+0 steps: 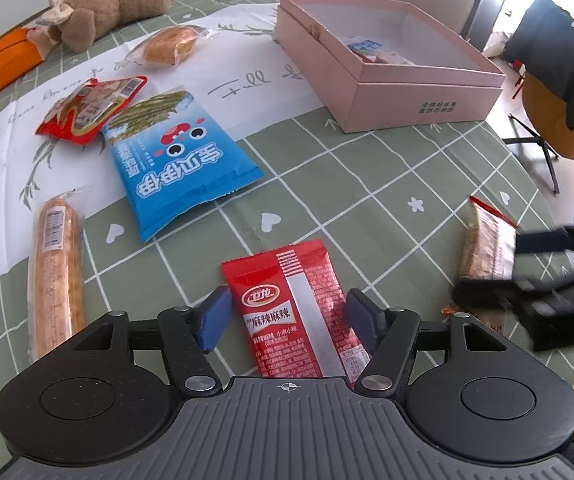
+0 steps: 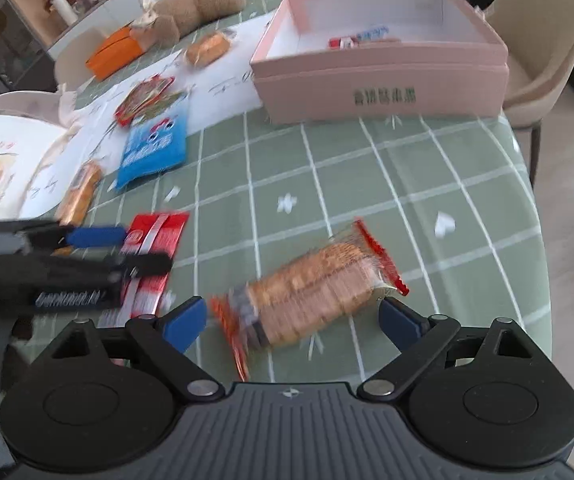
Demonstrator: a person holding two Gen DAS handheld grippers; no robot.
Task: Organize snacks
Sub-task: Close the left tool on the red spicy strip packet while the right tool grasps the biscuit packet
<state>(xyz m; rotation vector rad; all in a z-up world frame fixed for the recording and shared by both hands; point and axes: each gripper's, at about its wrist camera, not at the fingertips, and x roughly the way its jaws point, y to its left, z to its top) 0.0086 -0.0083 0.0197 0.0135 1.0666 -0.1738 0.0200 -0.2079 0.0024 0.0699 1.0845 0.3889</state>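
- The red spicy-strip packet (image 1: 301, 312) is seen flat on the table (image 1: 387, 184), between the spread, untouching jaws of the left gripper (image 1: 289, 318).
- The cracker pack (image 2: 311, 292) is framed near the table's front edge by the released right gripper (image 2: 293, 322).
- The pink box (image 1: 383, 68) is set at the far edge.

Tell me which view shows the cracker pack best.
The right wrist view: the cracker pack lies whole, though blurred, between that hand-held gripper's open fingers. The left wrist view shows only part of it at the right, behind the other gripper.

a home dining room: tablecloth (image 1: 387, 184), teddy bear (image 1: 119, 4), dining chair (image 2: 543, 40).
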